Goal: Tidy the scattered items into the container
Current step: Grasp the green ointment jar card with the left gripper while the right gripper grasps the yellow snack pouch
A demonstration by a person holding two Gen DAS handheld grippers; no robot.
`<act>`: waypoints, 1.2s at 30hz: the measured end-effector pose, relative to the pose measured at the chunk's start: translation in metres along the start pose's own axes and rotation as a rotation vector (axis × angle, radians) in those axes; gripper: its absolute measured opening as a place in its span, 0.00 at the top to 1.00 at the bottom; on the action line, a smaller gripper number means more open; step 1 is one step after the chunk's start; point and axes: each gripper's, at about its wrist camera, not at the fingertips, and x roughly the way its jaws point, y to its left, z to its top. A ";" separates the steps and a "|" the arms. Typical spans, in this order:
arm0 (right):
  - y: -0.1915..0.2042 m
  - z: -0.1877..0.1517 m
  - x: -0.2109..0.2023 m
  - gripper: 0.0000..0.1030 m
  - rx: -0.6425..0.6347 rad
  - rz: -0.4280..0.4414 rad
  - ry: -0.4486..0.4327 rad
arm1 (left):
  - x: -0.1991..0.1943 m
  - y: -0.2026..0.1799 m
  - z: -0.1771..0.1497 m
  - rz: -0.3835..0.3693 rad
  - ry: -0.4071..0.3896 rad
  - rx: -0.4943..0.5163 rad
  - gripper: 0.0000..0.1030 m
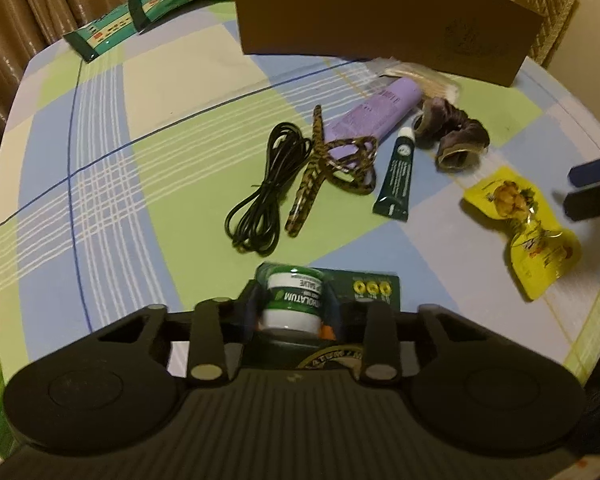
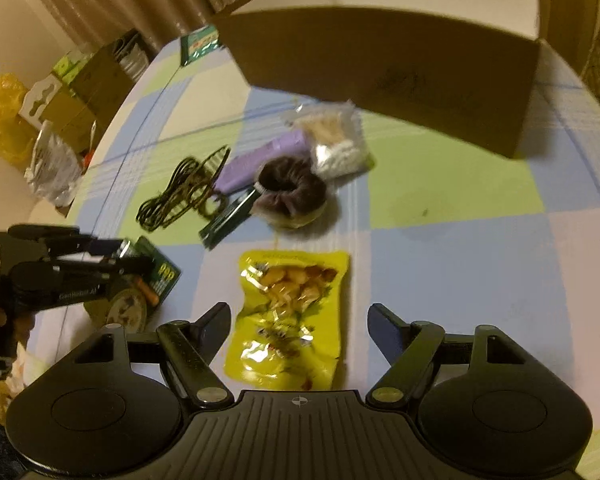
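My left gripper point(image 1: 291, 306) is shut on a green-and-white Mentholatum jar pack point(image 1: 292, 300) on its dark green card, low over the near table; it also shows in the right wrist view point(image 2: 116, 260). My right gripper point(image 2: 298, 328) is open, its fingers on either side of a yellow snack pouch point(image 2: 292, 316) lying flat; the pouch also shows in the left wrist view point(image 1: 528, 228). The brown cardboard box point(image 1: 380, 16) stands at the far side, also in the right wrist view point(image 2: 400, 76). Scattered between: a black cable point(image 1: 264, 192), patterned scissors point(image 1: 324, 168), a purple tube point(image 1: 372, 120), a dark green tube point(image 1: 396, 176), a dark scrunchie point(image 1: 452, 136).
A bag of cotton swabs point(image 2: 336, 140) lies by the box. Green packets point(image 1: 140, 12) lie at the far left of the checked tablecloth point(image 1: 140, 160). Boxes and bags point(image 2: 60, 112) sit beyond the table's left edge. My right gripper's fingers point(image 1: 592, 192) enter the left wrist view at right.
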 end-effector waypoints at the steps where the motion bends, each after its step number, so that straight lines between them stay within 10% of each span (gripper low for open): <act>1: 0.001 -0.001 0.004 0.29 0.000 0.002 0.011 | 0.000 -0.001 0.000 0.002 -0.004 0.005 0.74; 15: 0.033 0.004 0.047 0.38 -0.110 -0.173 -0.011 | -0.013 0.014 -0.020 0.049 0.016 -0.077 0.74; 36: 0.030 -0.010 0.040 0.47 -0.272 -0.154 -0.007 | -0.009 0.010 -0.015 0.054 0.005 -0.075 0.73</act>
